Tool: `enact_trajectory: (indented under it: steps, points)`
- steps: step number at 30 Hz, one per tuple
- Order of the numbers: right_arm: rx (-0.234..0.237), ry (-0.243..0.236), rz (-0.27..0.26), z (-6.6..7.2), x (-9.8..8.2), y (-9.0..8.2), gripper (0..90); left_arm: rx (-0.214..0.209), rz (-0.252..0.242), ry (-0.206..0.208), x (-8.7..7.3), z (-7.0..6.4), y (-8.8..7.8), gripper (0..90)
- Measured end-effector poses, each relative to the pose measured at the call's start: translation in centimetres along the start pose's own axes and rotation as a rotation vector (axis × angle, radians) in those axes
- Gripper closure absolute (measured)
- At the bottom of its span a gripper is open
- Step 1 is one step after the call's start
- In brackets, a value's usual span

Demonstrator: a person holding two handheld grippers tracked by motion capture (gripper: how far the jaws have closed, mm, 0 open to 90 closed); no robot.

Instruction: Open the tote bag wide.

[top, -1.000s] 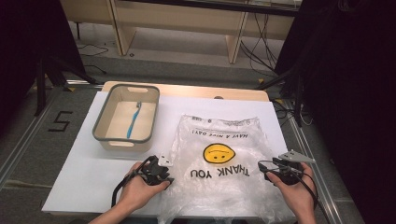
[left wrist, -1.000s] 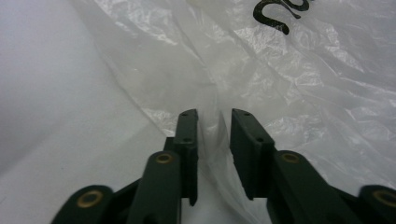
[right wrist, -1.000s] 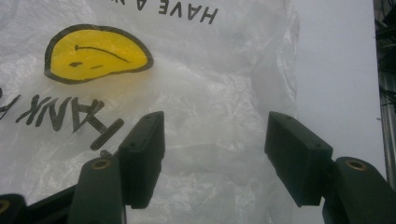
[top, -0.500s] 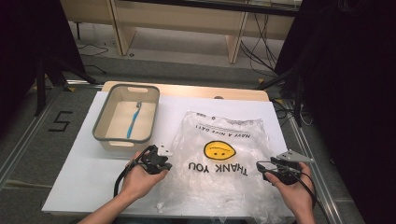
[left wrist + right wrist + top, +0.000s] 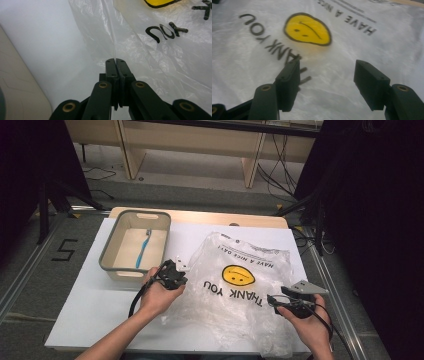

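Observation:
A clear plastic bag printed with a yellow smiley and "THANK YOU" lies crumpled on the white table. My left gripper sits at the bag's left edge, shut on a raised fold of the plastic bag; in the left gripper view the jaws press together on the film. My right gripper hovers over the bag's right side, open, and in the right gripper view nothing lies between its jaws above the smiley.
A grey basin stands at the table's left with a blue toothbrush inside. The white table ends close to the person. Wooden shelving legs stand behind on the floor.
My left gripper moved up and to the right along the bag's left edge, pulling the plastic with it. The right gripper shifted little.

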State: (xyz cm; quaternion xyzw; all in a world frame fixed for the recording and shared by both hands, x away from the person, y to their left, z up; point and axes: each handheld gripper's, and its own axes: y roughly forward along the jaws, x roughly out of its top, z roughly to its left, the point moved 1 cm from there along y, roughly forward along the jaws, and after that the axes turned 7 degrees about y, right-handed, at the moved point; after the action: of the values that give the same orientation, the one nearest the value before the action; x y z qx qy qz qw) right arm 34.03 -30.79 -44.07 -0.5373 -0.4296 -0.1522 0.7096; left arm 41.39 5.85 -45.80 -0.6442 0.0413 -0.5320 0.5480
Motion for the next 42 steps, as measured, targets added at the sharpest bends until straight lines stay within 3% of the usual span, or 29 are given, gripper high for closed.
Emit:
enact_trajectory:
  steps: [3, 9, 18, 26, 31, 35, 39, 42]
  points:
    - [0.072, -0.053, 0.021, 1.6, 0.2, 0.7, 39.0, 0.029, 0.005, 0.015, 0.3, 0.2, 0.6, 88.8]
    - [0.149, -0.117, 0.05, 3.8, 0.4, 1.8, 39.1, 0.081, -0.014, 0.025, 1.2, 0.5, 1.0, 88.8]
    - [0.207, -0.161, 0.104, 5.6, 0.0, 3.1, 38.7, 0.118, -0.007, 0.011, 1.9, 1.3, 2.1, 88.8]
    - [0.261, -0.202, 0.129, 7.2, -0.1, 4.2, 38.7, 0.153, -0.004, 0.033, 2.3, 1.7, 2.3, 87.1]
    - [0.271, -0.208, 0.131, 7.7, 0.0, 4.6, 38.7, 0.17, -0.026, 0.028, 2.3, 2.0, 2.0, 76.9]
    - [0.271, -0.209, 0.124, 7.8, 0.0, 4.6, 39.0, 0.176, -0.064, 0.037, 2.3, 1.9, 1.1, 56.6]
    - [0.285, -0.217, 0.133, 8.0, 0.0, 4.9, 42.0, 0.192, -0.091, 0.022, 2.1, 1.5, -0.4, 39.7]
    - [0.3, -0.233, 0.151, 8.4, -0.2, 5.3, 45.1, 0.191, -0.12, 0.032, 2.0, 0.9, -1.8, 35.6]
